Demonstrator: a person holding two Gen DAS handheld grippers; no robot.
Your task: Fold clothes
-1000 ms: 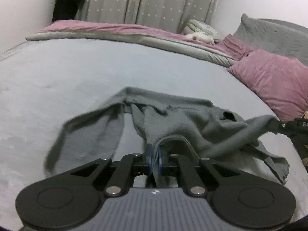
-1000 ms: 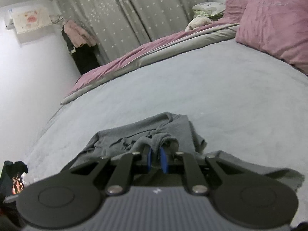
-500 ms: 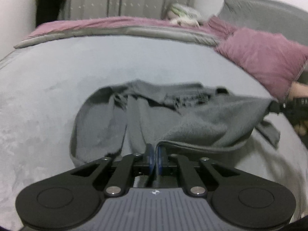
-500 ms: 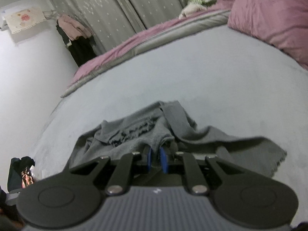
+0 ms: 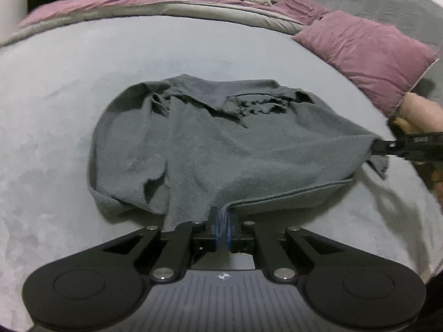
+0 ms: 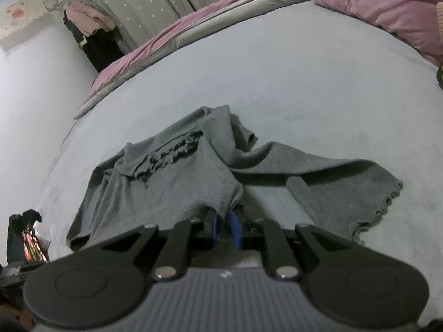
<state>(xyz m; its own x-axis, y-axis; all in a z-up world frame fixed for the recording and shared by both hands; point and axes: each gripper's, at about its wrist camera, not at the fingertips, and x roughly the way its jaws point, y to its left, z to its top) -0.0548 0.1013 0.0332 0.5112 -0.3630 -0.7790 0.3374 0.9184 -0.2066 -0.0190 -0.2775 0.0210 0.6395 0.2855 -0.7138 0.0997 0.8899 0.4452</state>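
- Grey top [image 5: 221, 149]: mid bed [image 5: 83, 63], body spread flat; hem edge lifted taut betw. our 2 claws.
- L gripper [image 5: 220, 221]: clenched on hem.
- R gripper [image 6: 225, 228]: clamped on far corner.
- Open sheet all round; pink pillow [image 5: 368, 55] off to R edge.

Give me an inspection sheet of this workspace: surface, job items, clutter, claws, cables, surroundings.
Surface: grey bedspread, soft, lightly mottled.
Job's things: grey knit top spread out, ruffled trim up, one sleeve trailing.
Clutter: nothing seen on the bedspread itself.
Claws: left claw shut on the top's near hem; right claw shut on another edge.
Cables: nothing seen.
Surroundings: pink pillow, starred curtains, hanging clothes, wall picture.
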